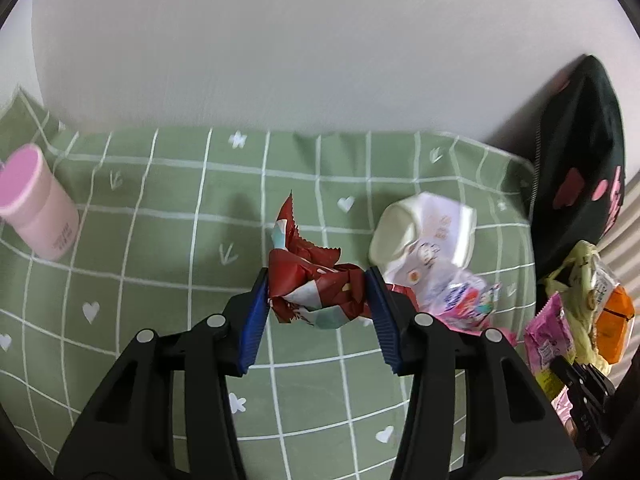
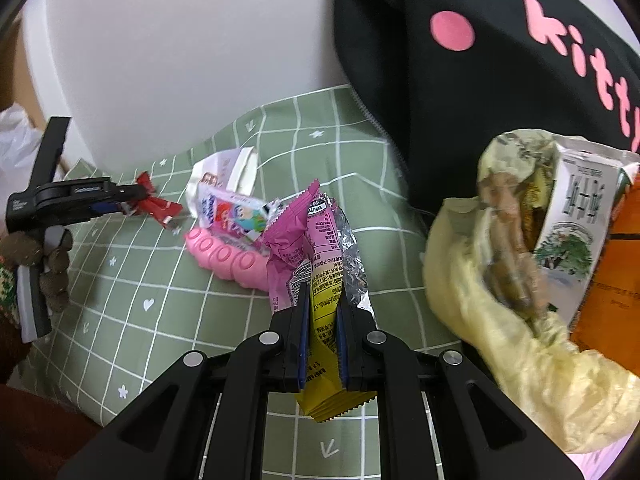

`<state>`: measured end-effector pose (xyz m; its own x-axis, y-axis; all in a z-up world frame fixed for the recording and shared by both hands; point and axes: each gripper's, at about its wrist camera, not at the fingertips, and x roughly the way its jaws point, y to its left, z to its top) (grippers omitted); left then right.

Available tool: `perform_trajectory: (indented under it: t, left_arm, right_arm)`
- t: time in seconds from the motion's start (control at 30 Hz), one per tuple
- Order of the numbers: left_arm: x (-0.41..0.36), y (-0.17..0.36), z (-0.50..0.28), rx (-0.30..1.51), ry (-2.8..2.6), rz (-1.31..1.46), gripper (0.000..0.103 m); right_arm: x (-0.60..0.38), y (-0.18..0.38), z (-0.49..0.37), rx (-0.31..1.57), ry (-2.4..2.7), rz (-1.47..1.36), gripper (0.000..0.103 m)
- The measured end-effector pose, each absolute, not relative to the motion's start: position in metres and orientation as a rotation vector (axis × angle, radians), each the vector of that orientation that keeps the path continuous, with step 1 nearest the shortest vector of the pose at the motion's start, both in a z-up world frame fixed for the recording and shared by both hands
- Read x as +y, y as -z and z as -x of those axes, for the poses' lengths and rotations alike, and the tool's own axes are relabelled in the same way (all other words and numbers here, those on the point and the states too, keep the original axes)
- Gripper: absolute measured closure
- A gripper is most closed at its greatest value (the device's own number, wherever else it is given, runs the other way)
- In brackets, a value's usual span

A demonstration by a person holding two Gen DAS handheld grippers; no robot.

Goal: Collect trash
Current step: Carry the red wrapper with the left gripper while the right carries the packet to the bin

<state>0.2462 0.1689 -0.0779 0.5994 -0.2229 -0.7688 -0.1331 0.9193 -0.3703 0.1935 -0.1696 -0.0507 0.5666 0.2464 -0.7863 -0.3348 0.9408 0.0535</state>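
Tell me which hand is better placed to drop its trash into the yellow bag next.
Right, probably: its tool already clamps a wrapper beside the open yellow bag. The left tool, gripping the red wrapper, is farther away.

left gripper (image 1: 316, 296) angled down, blue pads (image 1: 252, 320) pressing the crumpled red wrapper (image 1: 308, 284) — looks gripped. right gripper (image 2: 323, 332) also tilted down, jaws nearly closed on the yellow wrapper (image 2: 326, 320) (gloved hand (image 2: 52, 264) holds the left).
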Motion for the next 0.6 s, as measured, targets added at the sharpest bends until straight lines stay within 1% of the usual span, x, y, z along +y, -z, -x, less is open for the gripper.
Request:
perform_trajectory:
  t: [0.27, 0.6]
  left_arm:
    - [0.13, 0.019, -0.246, 0.803, 0.184, 0.304, 0.058]
    - [0.045, -0.048, -0.254, 0.679, 0.431, 0.19, 0.058]
  right_arm:
    - [-0.187, 0.013, -0.197, 0.82, -0.286, 0.066, 0.091]
    - [-0.228, -0.041, -0.195, 0.691, -0.17, 0.051, 0.091]
